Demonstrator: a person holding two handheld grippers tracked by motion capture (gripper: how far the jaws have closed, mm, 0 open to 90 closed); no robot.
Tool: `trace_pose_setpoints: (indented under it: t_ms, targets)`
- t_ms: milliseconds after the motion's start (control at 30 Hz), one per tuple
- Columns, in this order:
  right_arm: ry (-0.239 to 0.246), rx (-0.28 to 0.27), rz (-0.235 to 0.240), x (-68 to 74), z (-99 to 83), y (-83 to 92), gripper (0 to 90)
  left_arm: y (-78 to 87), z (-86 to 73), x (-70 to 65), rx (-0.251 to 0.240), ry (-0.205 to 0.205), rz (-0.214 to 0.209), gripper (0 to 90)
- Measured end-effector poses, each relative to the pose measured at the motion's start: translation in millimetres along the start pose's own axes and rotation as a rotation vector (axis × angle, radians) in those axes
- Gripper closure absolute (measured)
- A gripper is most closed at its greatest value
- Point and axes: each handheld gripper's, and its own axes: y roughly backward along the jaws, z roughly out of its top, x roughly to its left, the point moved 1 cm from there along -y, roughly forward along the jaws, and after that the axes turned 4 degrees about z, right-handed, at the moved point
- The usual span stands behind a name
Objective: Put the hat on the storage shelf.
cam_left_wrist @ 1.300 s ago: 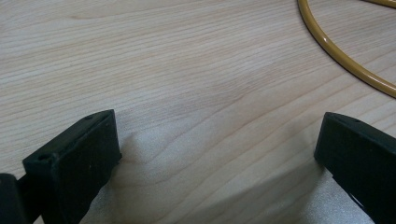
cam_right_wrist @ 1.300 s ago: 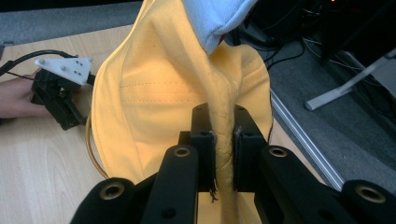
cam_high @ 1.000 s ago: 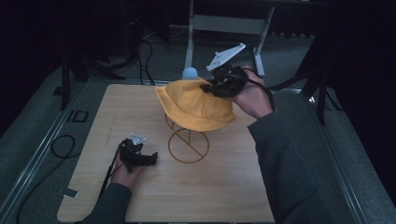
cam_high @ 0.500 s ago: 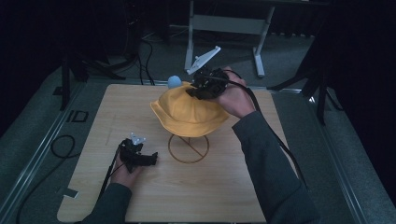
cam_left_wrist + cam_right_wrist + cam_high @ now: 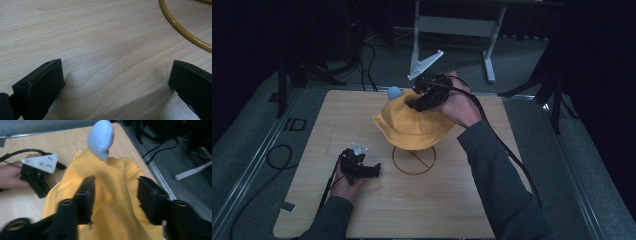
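Right gripper view: right gripper [image 5: 115, 195] fingers just spread over soft, creased yellow hat [image 5: 117, 220]; left gripper [image 5: 117, 82] fingers apart.

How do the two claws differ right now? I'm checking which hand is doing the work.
The right claw is raised over the yellow hat on its stand, while the left claw rests low on the wooden table. The right claw's jaws, which have just been opening, straddle a fold of hat cloth; the left claw's jaws have bare wood between them. Both are black and open.
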Motion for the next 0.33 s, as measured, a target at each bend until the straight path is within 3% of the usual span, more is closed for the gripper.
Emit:
trace_pose_setpoints:
  t_ms: [67,233,333]
  targets:
    - [-0.001,-0.026,-0.033,0.0,0.2,5.5,39.0,-0.1,-0.1,0.0,-0.002,0.0,0.001,0.1]
    - [-0.009,-0.122,-0.027,0.5,2.0,25.3,29.7,-0.1,0.0,0.0,-0.002,0.0,0.0,0.1]
    - [-0.013,-0.117,-0.027,-0.2,0.9,29.8,28.4,0.1,0.1,0.1,0.002,-0.001,-0.001,0.1]
